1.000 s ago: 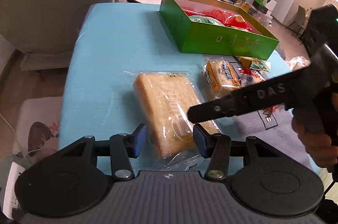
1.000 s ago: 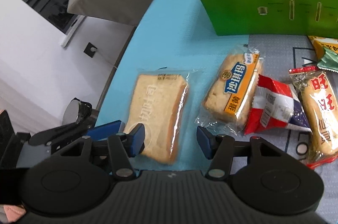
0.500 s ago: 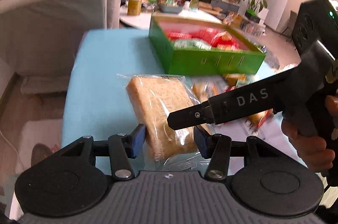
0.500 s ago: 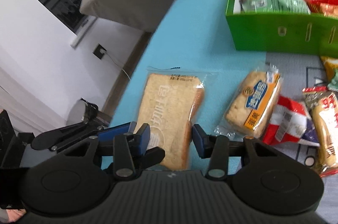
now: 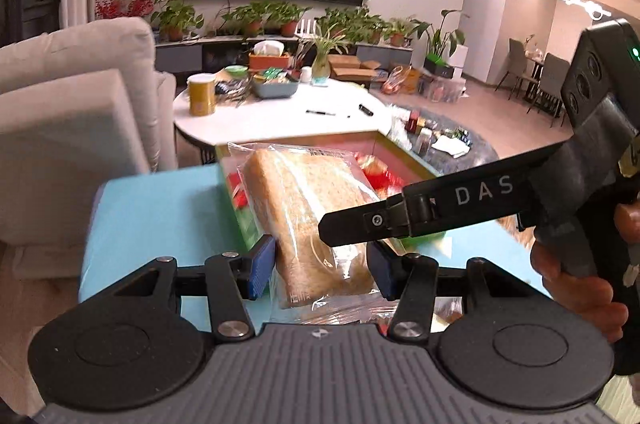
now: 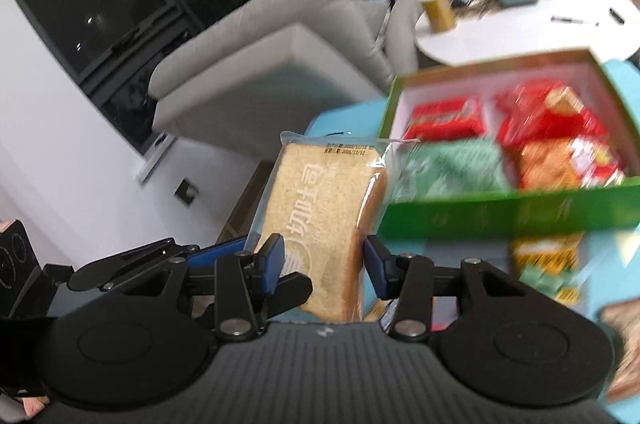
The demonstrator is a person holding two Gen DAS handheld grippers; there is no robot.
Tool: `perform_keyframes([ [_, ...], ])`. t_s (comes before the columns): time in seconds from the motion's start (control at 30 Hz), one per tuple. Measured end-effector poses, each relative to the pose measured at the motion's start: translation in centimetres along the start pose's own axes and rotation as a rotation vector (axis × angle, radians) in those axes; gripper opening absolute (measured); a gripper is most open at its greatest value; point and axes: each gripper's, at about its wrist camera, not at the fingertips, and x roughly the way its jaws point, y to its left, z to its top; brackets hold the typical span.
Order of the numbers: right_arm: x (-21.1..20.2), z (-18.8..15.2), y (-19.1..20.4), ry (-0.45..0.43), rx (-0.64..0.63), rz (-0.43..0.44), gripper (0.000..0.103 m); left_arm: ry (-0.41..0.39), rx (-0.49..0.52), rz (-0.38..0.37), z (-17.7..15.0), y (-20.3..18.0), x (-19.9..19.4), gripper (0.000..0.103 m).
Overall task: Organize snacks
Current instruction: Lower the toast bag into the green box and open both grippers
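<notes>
Stretching beneath everything was the blue surface, carrying the green box of snacks; above it hung the bagged bread, pinched by both the left gripper and the right gripper

Both wrist cameras look forward, close; both show bread.

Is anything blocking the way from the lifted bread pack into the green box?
Nothing visible blocks it. The bread pack, gripped by both claws, hangs before the green box; its open top has only snack packets lying flat inside.
</notes>
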Motion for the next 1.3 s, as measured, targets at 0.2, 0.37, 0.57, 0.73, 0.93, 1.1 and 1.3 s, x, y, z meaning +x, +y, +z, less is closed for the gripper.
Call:
perform_keyframes([
  [0.2,0.2,3.1,-2.9,-0.031,0.053,-0.007,0.044,0.003,0.015,-0.009,2.6,0.0,3.6,0.047],
  [0.37,1.4,4.8,-4.7,-0.034,0.076,-0.018,0.044,0.018,0.015,-0.005,4.1,0.5,6.2,0.047],
  [0.57,3.6,6.6,-6.7,-0.023,0.098,-0.022,0.044,0.041,0.004,0.002,4.9,1.8,9.4,0.047],
  [0.73,5.4,7.5,-8.0,-0.005,0.113,-0.019,0.044,0.06,-0.011,0.012,5.2,3.0,11.6,0.047],
  [0.93,7.6,8.0,-8.9,0.022,0.123,-0.022,0.044,0.087,-0.031,0.02,5.1,4.3,13.6,0.047],
  [1.1,8.8,8.3,-9.6,0.037,0.134,-0.021,0.044,0.098,-0.039,0.028,5.0,4.8,14.7,0.047],
  [1.3,9.2,8.4,-10.2,-0.015,0.113,-0.116,0.046,0.075,-0.061,0.09,4.8,5.9,14.4,0.054],
])
